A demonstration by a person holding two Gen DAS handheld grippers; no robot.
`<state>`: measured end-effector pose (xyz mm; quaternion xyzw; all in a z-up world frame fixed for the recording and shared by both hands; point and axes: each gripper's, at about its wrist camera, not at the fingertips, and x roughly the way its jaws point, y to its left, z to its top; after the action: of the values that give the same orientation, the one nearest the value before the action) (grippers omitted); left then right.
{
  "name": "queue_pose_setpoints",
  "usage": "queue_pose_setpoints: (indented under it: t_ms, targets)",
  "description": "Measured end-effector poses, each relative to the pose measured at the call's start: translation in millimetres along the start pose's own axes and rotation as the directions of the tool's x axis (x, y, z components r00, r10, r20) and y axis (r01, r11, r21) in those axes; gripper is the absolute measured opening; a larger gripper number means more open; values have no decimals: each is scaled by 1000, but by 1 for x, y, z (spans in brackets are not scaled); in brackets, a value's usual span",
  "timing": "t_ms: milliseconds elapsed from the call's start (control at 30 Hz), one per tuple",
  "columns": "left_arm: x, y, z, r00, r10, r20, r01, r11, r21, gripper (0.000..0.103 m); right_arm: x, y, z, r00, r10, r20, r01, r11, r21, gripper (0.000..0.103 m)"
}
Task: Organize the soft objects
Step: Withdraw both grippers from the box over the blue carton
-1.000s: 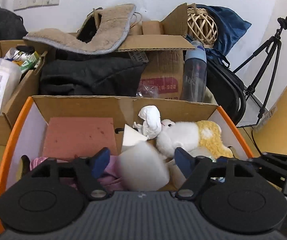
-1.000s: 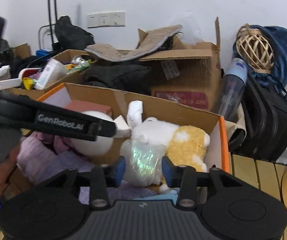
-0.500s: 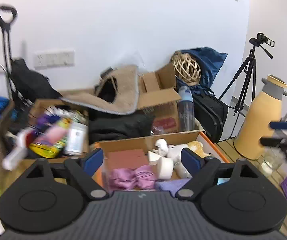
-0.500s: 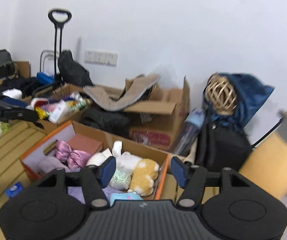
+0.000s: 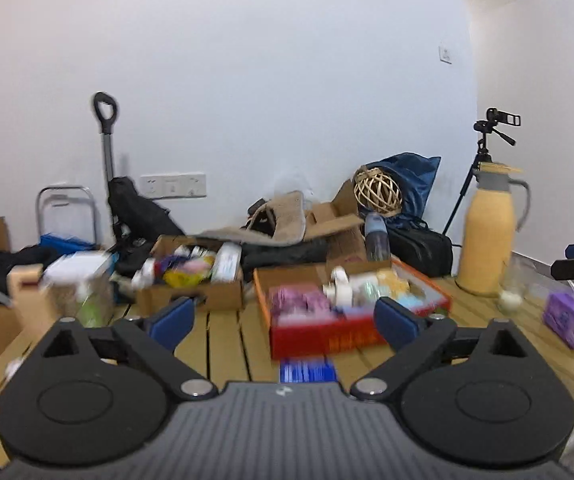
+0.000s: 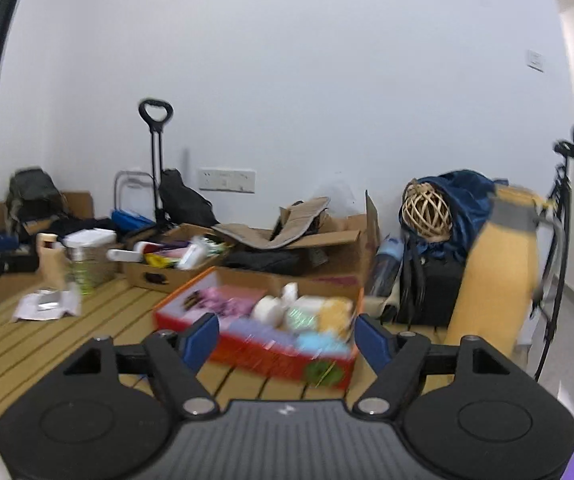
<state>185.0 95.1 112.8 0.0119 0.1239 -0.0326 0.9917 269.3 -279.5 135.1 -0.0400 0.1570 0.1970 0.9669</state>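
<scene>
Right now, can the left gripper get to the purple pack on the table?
Probably yes. The left gripper is open and empty, and bare table lies toward the purple pack, which sits off to its right, so it would have to swing over.

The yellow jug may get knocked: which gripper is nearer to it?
Right. The right gripper has the jug close on its right; the left gripper sees it farther off, beyond the box.

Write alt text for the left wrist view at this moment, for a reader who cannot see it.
The left gripper is open and empty, held back from a red box of soft toys and cloth on a slatted wooden table. A cardboard box of mixed items sits left of it, a yellow thermos jug to the right. The image is motion-blurred.
</scene>
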Motion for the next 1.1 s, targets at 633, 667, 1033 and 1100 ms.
queue_pose_setpoints:
  t_ms: [633,667,1033,1100]
  targets:
    - [-19,22,-88,992,30,-125,-54,980,-194,100,-54,46,-137,1000,-14,-22,18,978,206,88]
    - [-7,24,-85,992,11,-129,-37,978,-207,95,-43,48,-134,1000,6,-27,1,975,223,87]
    - [189,49,-66,928,-161,-335,49,947,-319,45,146,97,-92,973,183,-139,-135,944,303,54]
    - [215,52,-71,913,-192,-359,56,932,-358,44,180,102,-89,970,198,-141,-141,930,338,52]
